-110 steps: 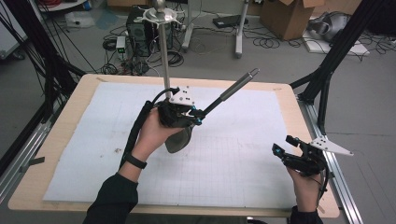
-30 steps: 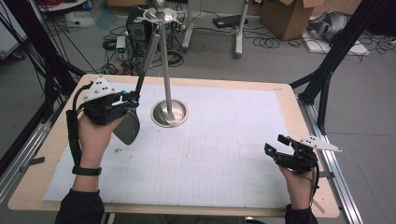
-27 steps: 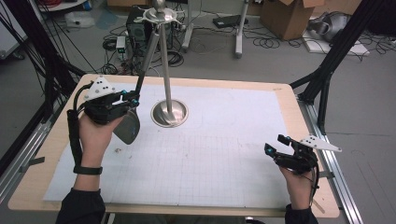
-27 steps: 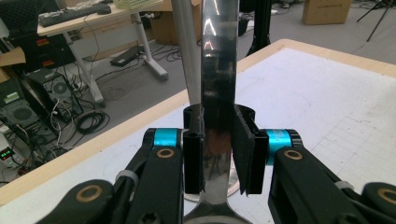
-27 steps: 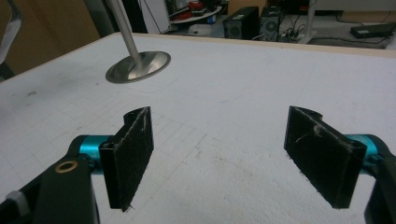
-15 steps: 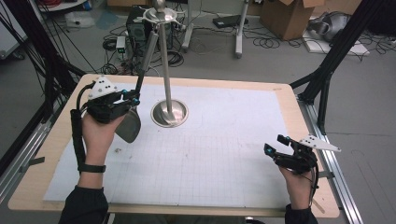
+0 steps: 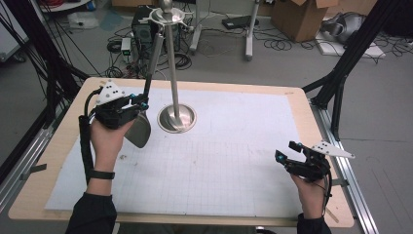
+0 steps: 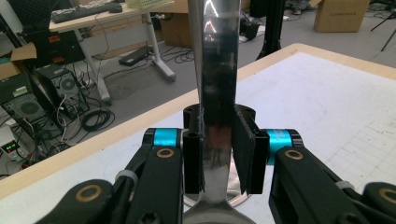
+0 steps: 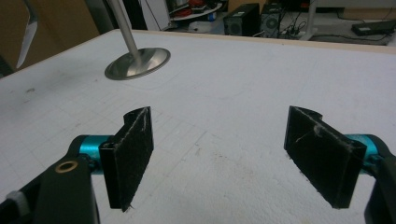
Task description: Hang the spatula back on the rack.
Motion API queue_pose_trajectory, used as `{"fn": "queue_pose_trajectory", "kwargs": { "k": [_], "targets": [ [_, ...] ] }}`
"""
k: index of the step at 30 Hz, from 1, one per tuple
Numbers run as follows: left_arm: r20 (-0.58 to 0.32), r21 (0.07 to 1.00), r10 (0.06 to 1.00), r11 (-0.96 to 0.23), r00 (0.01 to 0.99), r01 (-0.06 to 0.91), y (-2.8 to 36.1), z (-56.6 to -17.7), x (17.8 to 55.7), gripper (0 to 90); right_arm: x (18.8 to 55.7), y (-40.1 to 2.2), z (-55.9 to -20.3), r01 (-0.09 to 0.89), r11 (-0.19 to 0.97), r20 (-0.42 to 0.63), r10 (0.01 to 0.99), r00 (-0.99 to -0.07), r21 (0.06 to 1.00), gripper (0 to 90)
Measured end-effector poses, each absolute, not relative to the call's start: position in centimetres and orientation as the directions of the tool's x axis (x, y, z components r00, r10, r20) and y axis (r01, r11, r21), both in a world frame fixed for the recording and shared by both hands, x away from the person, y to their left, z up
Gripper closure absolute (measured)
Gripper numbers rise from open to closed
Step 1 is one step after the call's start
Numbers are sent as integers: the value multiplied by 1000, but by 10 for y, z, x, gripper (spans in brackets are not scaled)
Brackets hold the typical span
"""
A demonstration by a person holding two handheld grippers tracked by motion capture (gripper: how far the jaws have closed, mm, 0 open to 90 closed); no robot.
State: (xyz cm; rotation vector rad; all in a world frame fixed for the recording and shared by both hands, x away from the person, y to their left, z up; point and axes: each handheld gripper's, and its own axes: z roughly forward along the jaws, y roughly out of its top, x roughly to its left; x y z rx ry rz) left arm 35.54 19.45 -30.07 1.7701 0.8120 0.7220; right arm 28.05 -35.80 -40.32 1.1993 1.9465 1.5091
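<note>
**Metal spatula clamped at the table's left**

Near the table's front right edge, the right gripper (image 7: 292,156) is held with jaws spread wide, nothing between them. Farther off at the left, a metal spatula (image 7: 146,105) is gripped by its handle in the left gripper (image 7: 139,103), blade hanging downward. Just beyond stands the utensil stand (image 7: 176,117) on the white mat (image 7: 234,161).

The left gripper (image 7: 139,102) has carried the spatula (image 7: 146,92) left, off the stand (image 7: 176,119).

Black claws (image 9: 229,158), cyan joints, dark sleeves (image 7: 92,214).
</note>
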Motion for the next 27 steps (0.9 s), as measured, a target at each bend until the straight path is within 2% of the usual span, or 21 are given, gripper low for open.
{"fn": "queue_pose_trajectory", "kwargs": {
  "k": [5,8,15,17,19,22,27],
  "targets": [
    [94,949,793,-254,601,187,194,-303,355,732,280,-358,-403,379,49,184,813,-553,924,225],
    [94,963,809,-223,580,155,197,-299,350,632,280,-359,-403,379,47,185,813,-552,924,225],
    [100,968,822,-211,560,137,204,-294,340,514,280,-359,-403,378,48,184,813,-553,924,226],
    [90,969,826,-201,556,142,206,-294,338,421,280,-359,-402,376,49,182,813,-553,925,226],
    [92,971,821,-200,564,134,207,-296,336,414,279,-359,-402,376,45,185,813,-552,926,226],
    [76,971,816,-191,572,142,208,-300,334,328,279,-360,-402,376,41,186,814,-549,926,226],
    [65,973,792,-184,607,136,211,-306,327,252,279,-362,-402,376,39,189,814,-549,926,226]
  ]
}}
